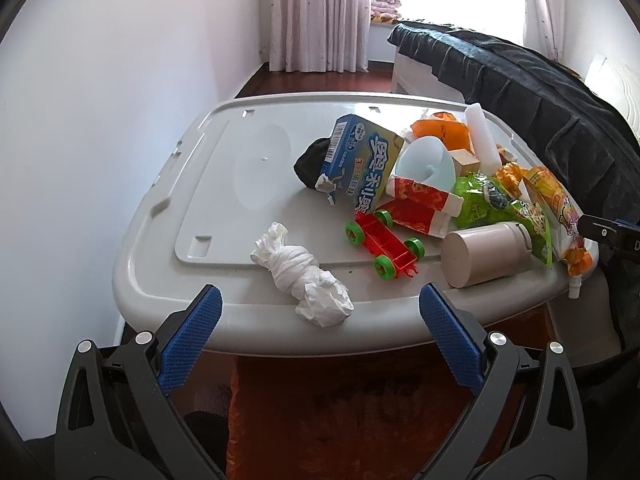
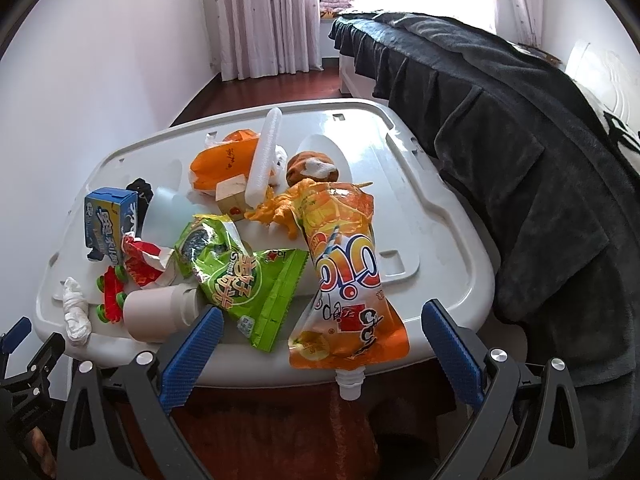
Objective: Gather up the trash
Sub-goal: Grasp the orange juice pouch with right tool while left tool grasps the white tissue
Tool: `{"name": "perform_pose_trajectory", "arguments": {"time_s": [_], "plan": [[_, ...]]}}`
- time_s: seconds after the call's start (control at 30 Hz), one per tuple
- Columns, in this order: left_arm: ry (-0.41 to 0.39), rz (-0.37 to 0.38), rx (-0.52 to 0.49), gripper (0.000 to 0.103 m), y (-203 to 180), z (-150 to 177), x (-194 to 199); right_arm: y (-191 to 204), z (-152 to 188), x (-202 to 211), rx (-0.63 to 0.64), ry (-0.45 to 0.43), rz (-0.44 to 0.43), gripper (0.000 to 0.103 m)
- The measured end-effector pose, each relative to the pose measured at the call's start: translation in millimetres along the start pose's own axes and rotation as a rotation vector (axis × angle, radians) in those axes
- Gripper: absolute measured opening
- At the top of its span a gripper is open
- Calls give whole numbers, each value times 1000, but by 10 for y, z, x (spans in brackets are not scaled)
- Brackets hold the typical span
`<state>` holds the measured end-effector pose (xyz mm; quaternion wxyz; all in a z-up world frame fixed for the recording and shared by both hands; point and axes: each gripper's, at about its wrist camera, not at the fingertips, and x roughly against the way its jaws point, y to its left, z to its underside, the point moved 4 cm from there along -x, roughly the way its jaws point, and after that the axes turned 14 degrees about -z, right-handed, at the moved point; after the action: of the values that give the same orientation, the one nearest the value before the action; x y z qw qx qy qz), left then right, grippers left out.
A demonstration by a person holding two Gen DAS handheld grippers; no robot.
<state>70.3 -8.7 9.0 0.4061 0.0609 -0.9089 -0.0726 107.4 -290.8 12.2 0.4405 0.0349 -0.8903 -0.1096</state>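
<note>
Litter covers a grey plastic lid point(image 1: 160, 216) point(image 2: 460, 248). A crumpled white tissue point(image 1: 302, 276) point(image 2: 75, 314) lies near its front edge, just ahead of my open left gripper point(image 1: 320, 304). An orange drink pouch point(image 2: 346, 280) point(image 1: 560, 216) hangs its spout over the edge, between the spread blue pads of my open right gripper point(image 2: 322, 322). A green snack bag point(image 2: 244, 276) point(image 1: 492, 200), a torn blue box point(image 1: 360, 160) point(image 2: 108, 220), red wrappers point(image 1: 420, 204) point(image 2: 144, 268) and a beige bottle point(image 1: 484, 252) point(image 2: 160, 312) lie between.
A red toy cart point(image 1: 380, 244) point(image 2: 112, 294), a pale blue cup point(image 1: 424, 160), a wooden block point(image 2: 232, 192), a white foam stick point(image 2: 264, 156) and an orange bag point(image 2: 224, 164) share the lid. A bed under dark bedding point(image 2: 540, 140) point(image 1: 520, 80) stands right. White wall point(image 1: 100, 120) on the left.
</note>
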Motion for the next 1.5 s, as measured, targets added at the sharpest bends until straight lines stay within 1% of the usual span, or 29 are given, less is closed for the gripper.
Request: {"name": "perform_pose_trajectory", "arguments": {"time_s": [0.23,0.4,0.6,0.67,0.8,0.83,0.93,0.97,1.0,1.03,1.07,1.1,1.13,1.23,1.33,1.4,1.43,1.47,1.5], "plan": [[-6,-4,-5,97,-1,8,15,-43,-76,-39,2,15,-33,98],[1,3,12,96,22,15,20,-204,-255,-82,-35,25,-86,98],[-1,12,20,97,26,8,22,-272,-485,-305,-58,58,-123,98],[-3,8,15,97,26,8,19,-273,-549,-444,-62,87,-137,95],[14,8,23,97,51,18,-27,-331,-586,-706,-95,150,-139,81],[22,8,28,97,59,19,-43,-354,-567,-791,-114,178,-129,78],[33,14,43,96,80,15,-69,-376,-495,-919,-128,212,-109,73],[33,15,45,97,84,15,-72,-377,-456,-975,-119,227,-91,65],[32,15,47,97,85,14,-75,-381,-421,-1028,-109,243,-82,48],[32,12,45,97,82,15,-77,-389,-404,-1043,-93,245,-57,44],[31,9,42,97,77,15,-81,-390,-415,-1022,-70,223,-31,43],[32,8,41,96,77,16,-84,-406,-413,-1021,-76,228,-33,38],[32,8,39,97,73,20,-86,-422,-421,-1005,-83,215,-34,34],[28,7,36,97,72,41,-82,-481,-420,-964,-116,192,-59,31],[15,15,19,97,70,76,-44,-469,-454,-819,-110,153,-88,30],[-6,28,-7,97,60,114,29,-472,-492,-577,-138,76,-134,30],[-22,32,-29,97,57,137,88,-479,-521,-382,-174,11,-200,30],[-40,39,-48,96,60,162,151,-477,-534,-244,-185,-30,-231,31],[-52,45,-59,96,66,184,194,-469,-525,-159,-179,-54,-236,31]]}}
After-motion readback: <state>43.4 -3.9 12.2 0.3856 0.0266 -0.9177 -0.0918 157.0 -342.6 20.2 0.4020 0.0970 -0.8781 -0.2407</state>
